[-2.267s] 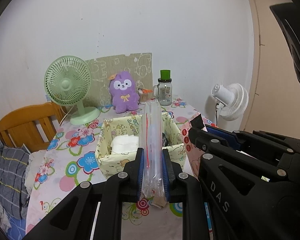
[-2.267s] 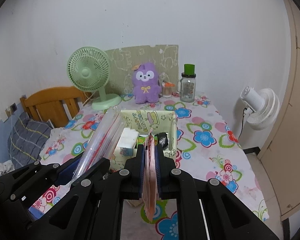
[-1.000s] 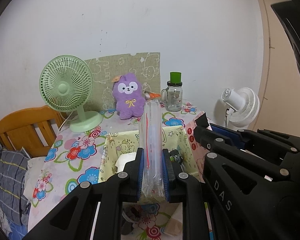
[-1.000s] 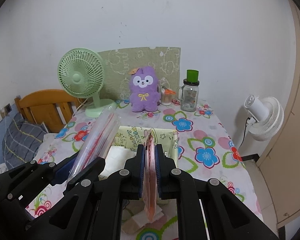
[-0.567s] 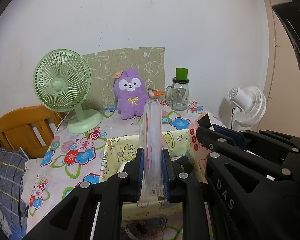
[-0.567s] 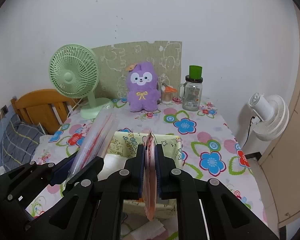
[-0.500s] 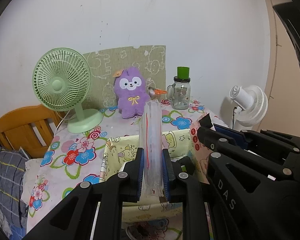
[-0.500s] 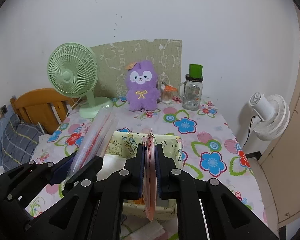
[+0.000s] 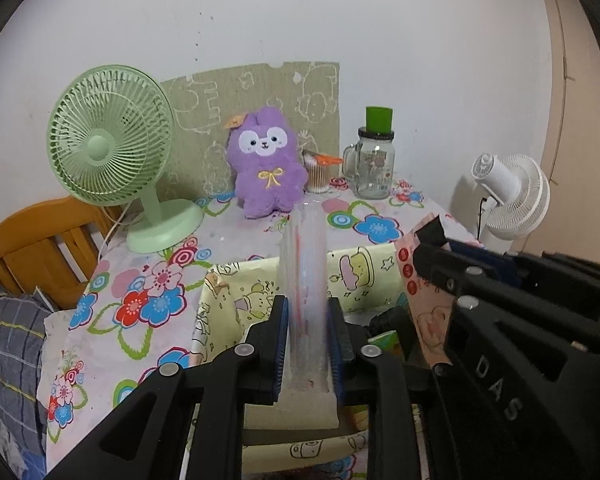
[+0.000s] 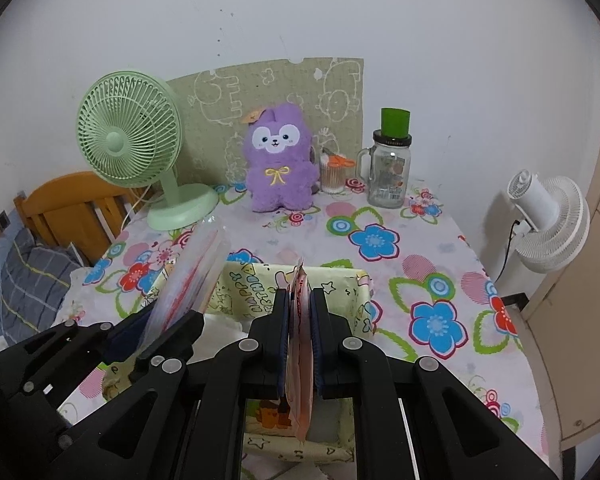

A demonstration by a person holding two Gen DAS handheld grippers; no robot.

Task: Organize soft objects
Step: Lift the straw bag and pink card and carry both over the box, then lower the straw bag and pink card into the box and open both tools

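Left wrist view: our left gripper (image 9: 307, 334), jaws just easing apart, keeps the clear bag (image 9: 305, 264) over the yellow box (image 9: 236, 280); right gripper (image 10: 299, 340) at 3 o'clock pinches the pink packet (image 10: 300, 360). We should lower both fully inside before letting go.

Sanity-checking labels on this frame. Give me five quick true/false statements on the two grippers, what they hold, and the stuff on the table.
1. The left gripper has a clear plastic bag between its pads. True; its jaws have just been opening slightly, with the bag upright between them.
2. The right gripper is empty. False: it is shut on a pink packet.
3. The yellow fabric bin lies below both grippers. True.
4. The purple plush toy is inside the bin. False: it stands at the back of the table, beside the green fan.
5. The glass jar has a red lid. False: green.
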